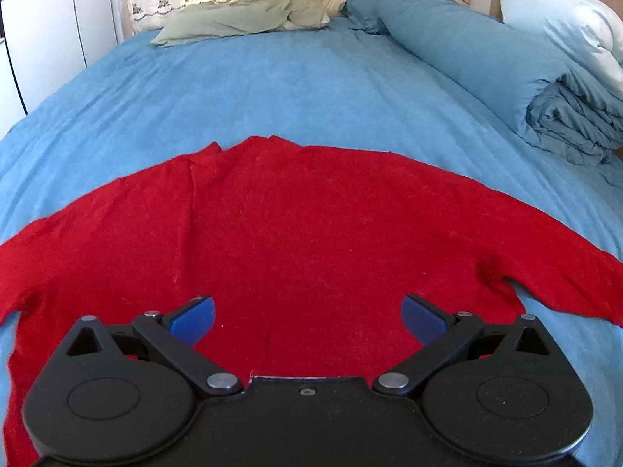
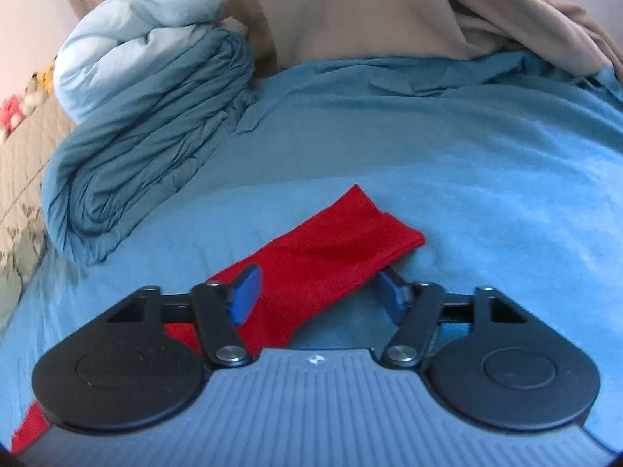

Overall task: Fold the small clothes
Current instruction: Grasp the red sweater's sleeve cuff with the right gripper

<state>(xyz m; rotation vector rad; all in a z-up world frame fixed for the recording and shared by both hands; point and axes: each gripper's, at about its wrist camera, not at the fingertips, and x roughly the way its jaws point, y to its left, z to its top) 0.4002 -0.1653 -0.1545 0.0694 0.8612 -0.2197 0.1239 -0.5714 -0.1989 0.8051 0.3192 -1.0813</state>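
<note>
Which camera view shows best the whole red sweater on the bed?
The left wrist view: there the red sweater lies spread flat on the blue bed sheet, body and both sleeves visible. The right wrist view shows only one sleeve, lying between the open jaws of the right gripper.

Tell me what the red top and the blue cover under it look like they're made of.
The red top looks like a soft knit, maybe wool or fleece: matte, with a fuzzy nap and small lint specks. The blue bed cover looks like a thin woven or jersey cotton: matte, smooth, with fine shallow wrinkles. Neither fibre can be confirmed by look alone.
</note>
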